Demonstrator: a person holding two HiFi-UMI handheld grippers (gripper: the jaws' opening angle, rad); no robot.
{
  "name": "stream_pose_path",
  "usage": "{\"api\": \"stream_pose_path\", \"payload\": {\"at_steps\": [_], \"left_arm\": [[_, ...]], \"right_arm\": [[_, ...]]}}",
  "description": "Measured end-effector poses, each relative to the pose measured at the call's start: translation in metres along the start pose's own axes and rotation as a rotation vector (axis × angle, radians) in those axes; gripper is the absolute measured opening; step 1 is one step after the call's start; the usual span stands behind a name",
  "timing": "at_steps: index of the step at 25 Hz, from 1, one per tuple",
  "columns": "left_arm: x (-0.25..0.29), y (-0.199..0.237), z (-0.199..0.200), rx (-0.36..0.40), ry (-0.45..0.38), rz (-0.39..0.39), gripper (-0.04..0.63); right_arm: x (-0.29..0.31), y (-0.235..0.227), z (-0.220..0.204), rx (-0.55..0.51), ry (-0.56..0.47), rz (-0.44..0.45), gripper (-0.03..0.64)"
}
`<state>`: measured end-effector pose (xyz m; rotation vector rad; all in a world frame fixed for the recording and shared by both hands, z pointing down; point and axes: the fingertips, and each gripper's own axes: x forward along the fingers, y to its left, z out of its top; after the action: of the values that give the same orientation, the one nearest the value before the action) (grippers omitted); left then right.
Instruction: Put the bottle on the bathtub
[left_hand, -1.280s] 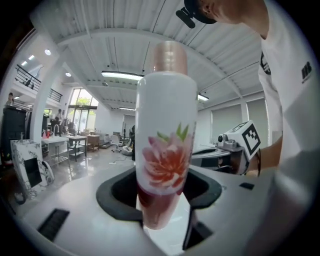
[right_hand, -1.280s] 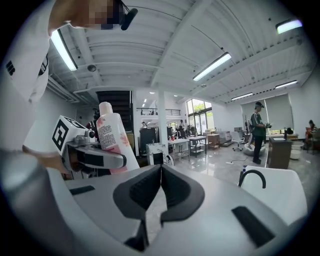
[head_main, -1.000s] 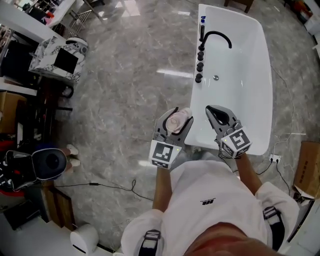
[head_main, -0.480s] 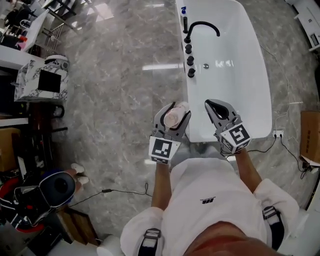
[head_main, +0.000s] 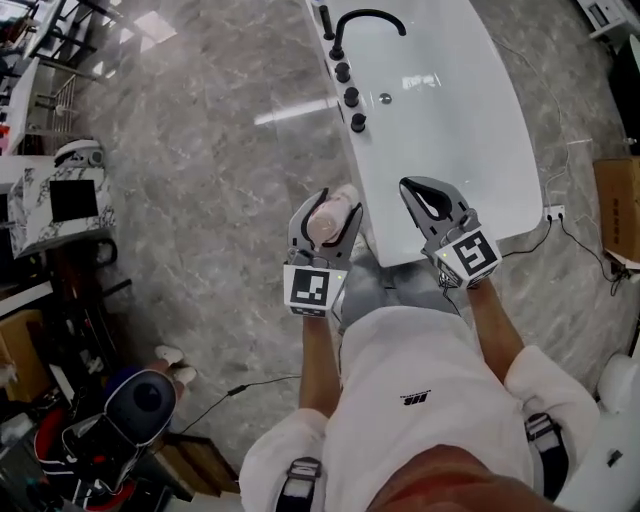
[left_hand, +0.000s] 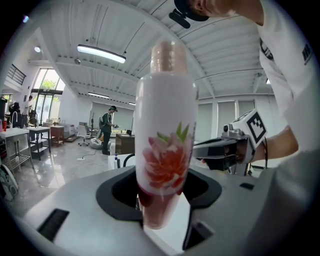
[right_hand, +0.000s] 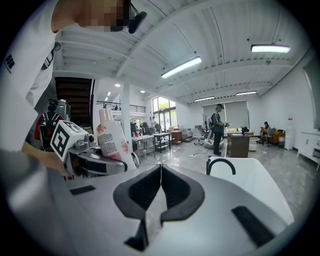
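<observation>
My left gripper (head_main: 325, 222) is shut on a white bottle (head_main: 330, 217) with a pink cap and a red flower print; it stands upright between the jaws (left_hand: 165, 145) and hovers just left of the near corner of the white bathtub (head_main: 470, 150). The bottle (right_hand: 111, 140) also shows at the left in the right gripper view. My right gripper (head_main: 425, 196) is shut with nothing in it, its jaw tips meeting (right_hand: 160, 167), and it hangs over the tub's near end. A black curved faucet (head_main: 368, 18) with several black knobs (head_main: 350, 96) lines the tub's left rim.
Grey marble floor (head_main: 220, 180) surrounds the tub. A marble-patterned box (head_main: 60, 200) stands at the left, a cardboard box (head_main: 615, 205) at the right, and a cable with a socket (head_main: 553, 213) lies by the tub. A person stands far off (left_hand: 106, 127).
Both grippers have moved forward and lower toward the tub's near end, the bottle still held in the left one. The view has swung, so the tub now lies slanted at the top.
</observation>
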<state>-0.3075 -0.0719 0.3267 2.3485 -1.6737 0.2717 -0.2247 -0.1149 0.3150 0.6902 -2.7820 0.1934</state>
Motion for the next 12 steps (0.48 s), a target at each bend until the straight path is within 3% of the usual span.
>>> {"api": "stream_pose_path", "payload": {"at_steps": [12], "left_arm": [[0.057,0.003,-0.035,0.05,0.024,-0.044,0.233]], "right_arm": [[0.014,-0.034,-0.051,0.005,0.014,-0.01,-0.005]]}}
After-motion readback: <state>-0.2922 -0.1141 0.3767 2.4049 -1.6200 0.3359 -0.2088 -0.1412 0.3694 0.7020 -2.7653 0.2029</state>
